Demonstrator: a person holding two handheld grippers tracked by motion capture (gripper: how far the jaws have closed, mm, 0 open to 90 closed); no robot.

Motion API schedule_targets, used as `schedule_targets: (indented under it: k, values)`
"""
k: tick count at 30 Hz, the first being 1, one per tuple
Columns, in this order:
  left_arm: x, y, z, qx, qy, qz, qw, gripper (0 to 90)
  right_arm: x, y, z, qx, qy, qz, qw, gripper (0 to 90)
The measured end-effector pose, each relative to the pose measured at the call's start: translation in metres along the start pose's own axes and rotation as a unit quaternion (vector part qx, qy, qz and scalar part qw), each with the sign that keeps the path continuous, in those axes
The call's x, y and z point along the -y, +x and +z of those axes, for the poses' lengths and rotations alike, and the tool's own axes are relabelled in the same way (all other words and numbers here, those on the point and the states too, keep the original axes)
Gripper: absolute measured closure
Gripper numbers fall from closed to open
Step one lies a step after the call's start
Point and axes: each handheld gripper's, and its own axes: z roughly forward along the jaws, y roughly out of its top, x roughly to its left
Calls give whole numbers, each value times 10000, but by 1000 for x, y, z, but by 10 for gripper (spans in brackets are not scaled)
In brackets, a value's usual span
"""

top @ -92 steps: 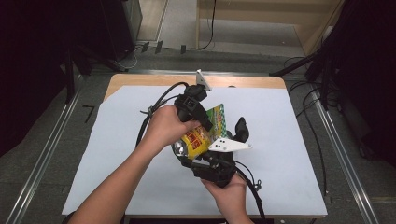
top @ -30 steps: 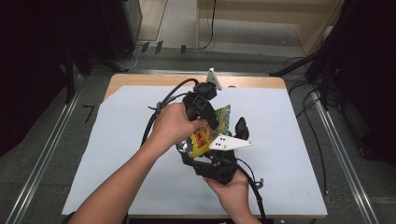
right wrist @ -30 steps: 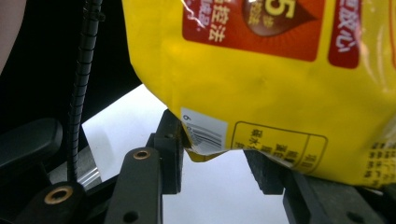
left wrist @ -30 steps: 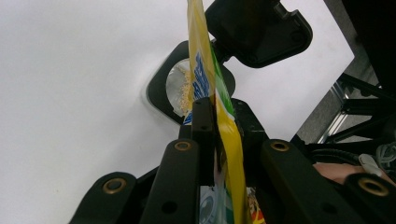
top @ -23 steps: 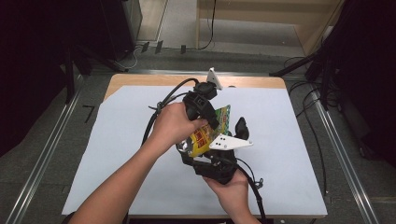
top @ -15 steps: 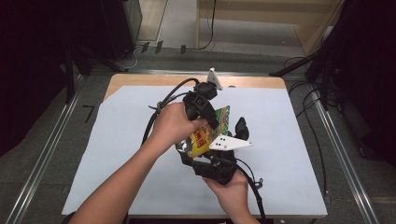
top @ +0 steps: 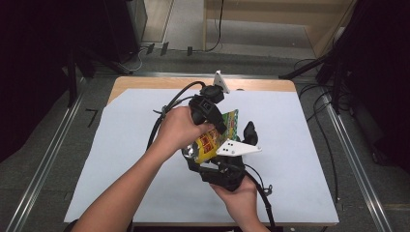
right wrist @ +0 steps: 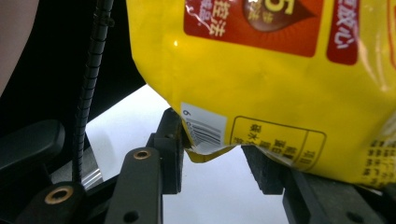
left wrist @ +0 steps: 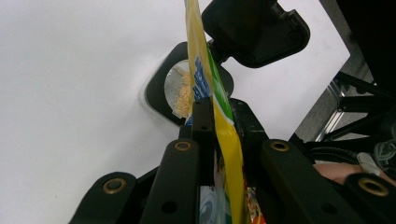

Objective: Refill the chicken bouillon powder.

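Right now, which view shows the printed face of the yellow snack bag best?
The right gripper view: the yellow snack bag faces the camera, with its barcode and red label readable. The left gripper view shows the bag edge-on, pinched between the jaws. The high view shows part of it between the two hands.

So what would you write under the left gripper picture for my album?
The left gripper pinches the edge of a yellow snack bag above the white table cover.
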Motion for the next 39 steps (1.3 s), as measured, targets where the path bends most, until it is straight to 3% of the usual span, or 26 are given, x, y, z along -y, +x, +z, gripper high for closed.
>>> schedule_targets:
  k: [39]
  values:
    - [2,0,0,29,-43,-5,10000,821,1,0,1,27,7,-41,10000,623]
